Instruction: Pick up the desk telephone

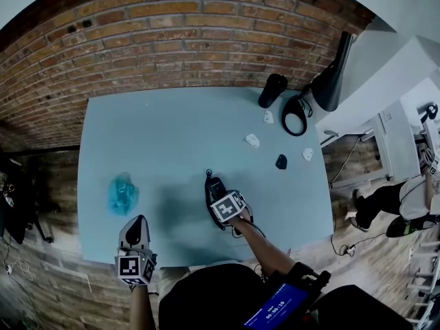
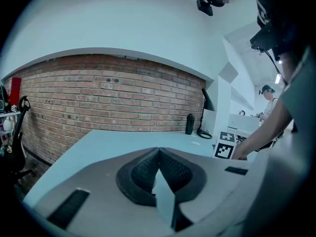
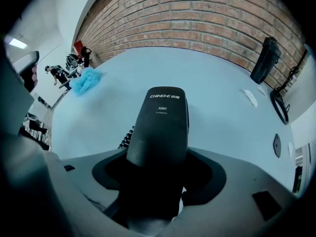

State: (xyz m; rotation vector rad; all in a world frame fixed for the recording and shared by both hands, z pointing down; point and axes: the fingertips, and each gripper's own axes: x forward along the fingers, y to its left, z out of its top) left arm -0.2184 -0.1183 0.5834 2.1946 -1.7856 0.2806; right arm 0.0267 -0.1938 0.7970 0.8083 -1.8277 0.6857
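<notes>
On the blue table [image 1: 172, 136], right gripper [image 1: 216, 191] is closing its jaws around the desk telephone [image 3: 160, 127]; left gripper [image 2: 159, 152] is hovering clenched, empty.

Cool, even, dimmish light — soft shadow on the table [image 1: 172, 129]; strong fisheye bending, dark vignetted corners.

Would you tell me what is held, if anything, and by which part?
Nothing yet: the right hand-held gripper, jaws closing round the desk telephone at its near end.
</notes>
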